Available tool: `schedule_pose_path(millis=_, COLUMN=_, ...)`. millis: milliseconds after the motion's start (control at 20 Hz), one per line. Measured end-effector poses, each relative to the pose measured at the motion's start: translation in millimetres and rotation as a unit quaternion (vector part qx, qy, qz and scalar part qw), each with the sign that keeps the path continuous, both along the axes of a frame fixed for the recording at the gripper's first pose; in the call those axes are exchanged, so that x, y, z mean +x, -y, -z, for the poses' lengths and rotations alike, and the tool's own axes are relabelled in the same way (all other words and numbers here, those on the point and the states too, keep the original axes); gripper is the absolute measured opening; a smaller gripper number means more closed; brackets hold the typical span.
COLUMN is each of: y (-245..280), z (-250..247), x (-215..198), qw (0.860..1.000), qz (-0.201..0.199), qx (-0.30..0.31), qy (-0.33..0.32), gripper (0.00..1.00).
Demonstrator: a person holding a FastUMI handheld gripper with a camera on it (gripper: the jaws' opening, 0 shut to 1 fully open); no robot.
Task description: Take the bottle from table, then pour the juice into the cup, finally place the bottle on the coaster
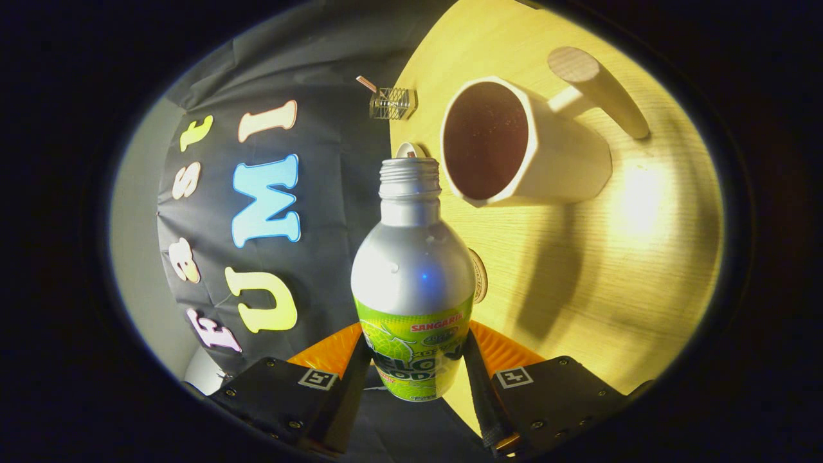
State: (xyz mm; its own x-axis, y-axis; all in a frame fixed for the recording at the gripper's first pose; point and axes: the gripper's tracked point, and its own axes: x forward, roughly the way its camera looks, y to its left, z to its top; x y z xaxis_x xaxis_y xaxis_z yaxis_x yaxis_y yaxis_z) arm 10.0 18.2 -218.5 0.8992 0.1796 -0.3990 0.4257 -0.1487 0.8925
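Tool point(415, 370): both fingers press the lower sides of the bottle, holding it between them.
Bottle point(413, 283): silver with a green label, cap off, its threaded open neck pointing away from the fingers toward the cup.
Cup point(514, 145): white with a wooden handle, just beyond the bottle's mouth, dark inside.
Coaster point(479, 276): round, partly hidden behind the bottle's shoulder.
Surface point(611, 270): pale wood with a bright glare patch.
Room: black cloth wall behind; a small clear holder point(393, 103) at the surface's edge.
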Motion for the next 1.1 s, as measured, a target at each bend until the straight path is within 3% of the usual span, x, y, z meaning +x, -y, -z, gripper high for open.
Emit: schedule_pose_path(millis=1100, y=-2.0, z=-5.8, x=6.0, qw=0.995, qz=0.028, qx=0.095, qy=-0.018, gripper=0.74)
